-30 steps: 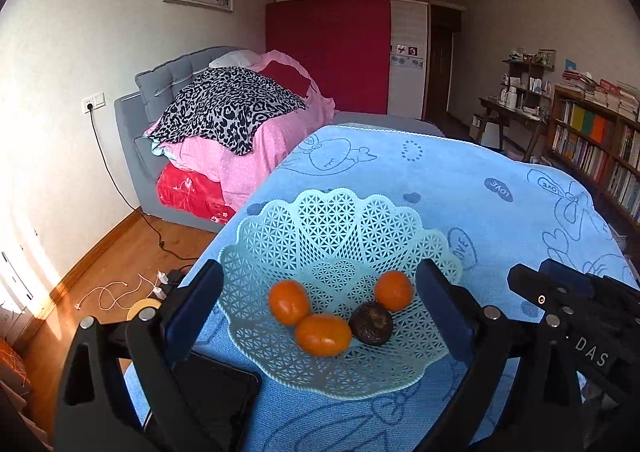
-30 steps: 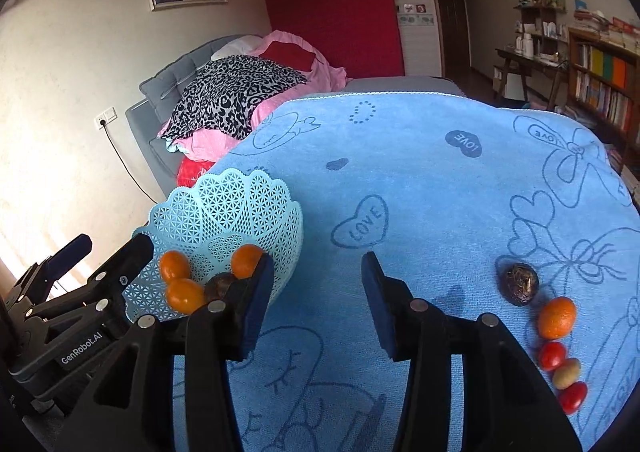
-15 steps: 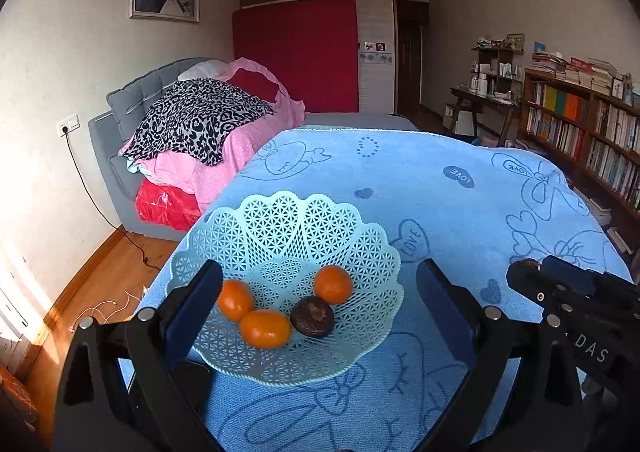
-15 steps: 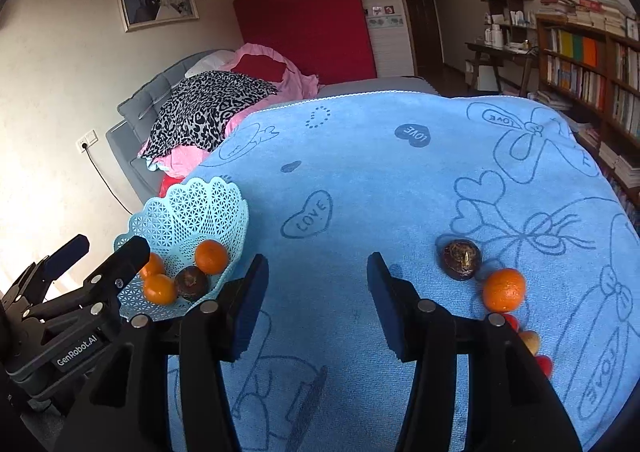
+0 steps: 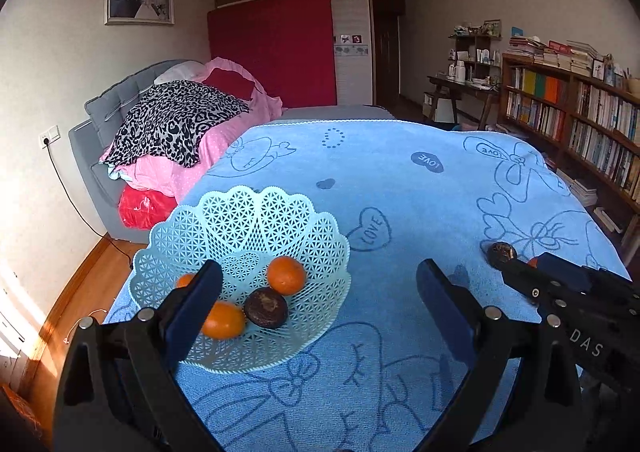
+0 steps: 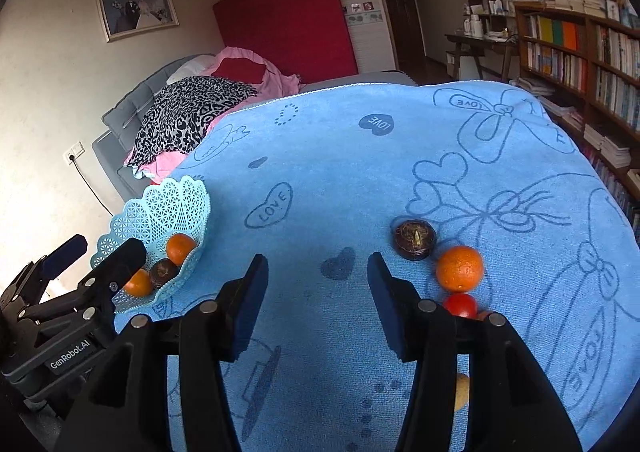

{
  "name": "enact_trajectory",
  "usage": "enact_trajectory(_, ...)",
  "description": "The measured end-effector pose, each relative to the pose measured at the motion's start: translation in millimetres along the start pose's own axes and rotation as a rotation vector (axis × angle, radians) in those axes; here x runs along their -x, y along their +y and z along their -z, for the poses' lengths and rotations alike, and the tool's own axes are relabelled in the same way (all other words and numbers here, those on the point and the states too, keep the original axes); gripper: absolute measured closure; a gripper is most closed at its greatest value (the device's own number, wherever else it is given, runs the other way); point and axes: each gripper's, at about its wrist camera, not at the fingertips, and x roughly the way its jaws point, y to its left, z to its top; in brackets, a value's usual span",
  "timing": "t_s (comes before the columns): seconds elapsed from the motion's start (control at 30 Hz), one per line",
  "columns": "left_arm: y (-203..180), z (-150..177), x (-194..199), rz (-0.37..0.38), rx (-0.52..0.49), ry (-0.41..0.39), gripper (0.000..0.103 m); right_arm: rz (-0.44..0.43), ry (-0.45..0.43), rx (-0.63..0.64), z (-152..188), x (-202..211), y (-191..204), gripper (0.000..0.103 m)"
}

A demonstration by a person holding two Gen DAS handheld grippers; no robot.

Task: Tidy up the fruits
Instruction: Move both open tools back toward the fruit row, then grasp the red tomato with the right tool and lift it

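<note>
Right gripper (image 6: pixel 316 304): jaws apart, nothing between them, held low in the centre of the right wrist view above the blue towel (image 6: pixel 340 156). Left gripper (image 5: pixel 318 306): jaws wide apart, empty, held low in the left wrist view with its left finger overlapping the near rim of the basket (image 5: pixel 240 212).

Step in hand, as judged: transit between placements. The basket already holds three oranges, of which the rear orange (image 5: pixel 286 275) is fully visible, and one dark round fruit (image 5: pixel 266 302). Loose fruit lies outside it, so the task is partly complete.

Loose fruit, right wrist view, lower right of the frame:
- dark brown fruit (image 6: pixel 414 239), on the towel, just above and right of the right finger
- loose orange (image 6: pixel 459 268), touching or nearly touching the dark brown fruit
- red tomato (image 6: pixel 461 305), just below the loose orange, partly hidden by the finger
- a pale fruit (image 6: pixel 462 390), mostly hidden behind the gripper body

Next move, as judged: shift the right gripper toward the right of the frame, centre the open jaws over the dark brown fruit or the loose orange, descend, close. The fruits sit close together; approach so that one finger does not push a neighbour

Pose: both grippers point forward over the towel. The left gripper body appears at the lower left of the right wrist view, beside the basket (image 6: pixel 160 208), well apart from the loose fruit
</note>
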Motion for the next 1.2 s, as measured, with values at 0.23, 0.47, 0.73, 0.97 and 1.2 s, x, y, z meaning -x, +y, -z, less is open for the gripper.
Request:
enact_trajectory(0.23, -17, 2, -5, 0.036, -0.025, 0.018, 0.004, 0.036, 0.004, -0.036, 5, 7, -27, 0.051)
enact_trajectory(0.47, -35, 3, -13, 0.066, -0.048, 0.039, 0.004, 0.079, -0.005, -0.074, 9, 18, -56, 0.050)
enact_trajectory(0.73, -52, 6, -19, 0.099, -0.074, 0.059, 0.004, 0.164, -0.007, -0.134, 21, 36, -101, 0.050)
enact_trajectory(0.97, -67, 7, -20, 0.126, -0.097, 0.067, 0.004, 0.226, 0.005, -0.178, 31, 45, -132, 0.050)
enact_trajectory(1.2, -80, 11, -21, 0.147, -0.119, 0.081, 0.004, 0.228, 0.054, -0.156, 43, 43, -136, 0.050)
